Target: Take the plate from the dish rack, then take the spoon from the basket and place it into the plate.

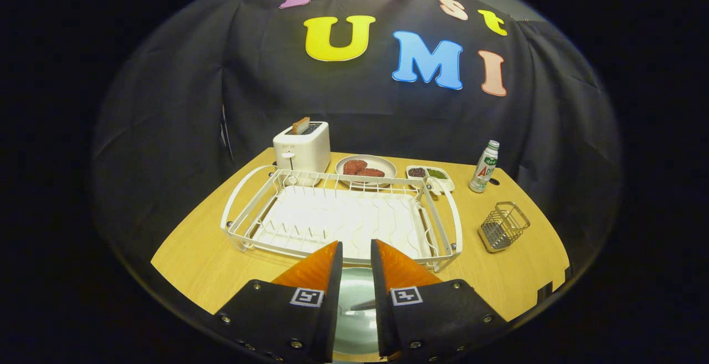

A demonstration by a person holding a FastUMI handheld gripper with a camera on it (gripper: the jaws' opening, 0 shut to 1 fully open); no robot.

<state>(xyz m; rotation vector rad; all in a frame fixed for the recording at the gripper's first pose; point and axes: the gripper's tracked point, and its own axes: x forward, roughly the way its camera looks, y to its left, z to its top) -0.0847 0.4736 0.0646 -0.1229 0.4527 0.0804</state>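
Observation:
My gripper point(356, 250) hangs over the near side of the table, its fingers a small gap apart with nothing pressed between the tips. Under them, seen through the gap, lies a pale plate point(354, 289) on the table just in front of the dish rack. A grey sliver, seemingly part of the spoon point(361, 305), rests on the plate between the finger bases; most of it is hidden. The white wire dish rack point(243, 217) just beyond the fingertips holds no dishes. To the right of the rack stands the small wire basket point(503, 226), with nothing in it.
Behind the rack are a white toaster point(302, 148) with a slice of bread, a plate of meat patties point(365, 169) and a small divided dish point(429, 174). A bottle point(484, 167) stands at the back right. The wooden table point(194, 259) ends close below the fingers.

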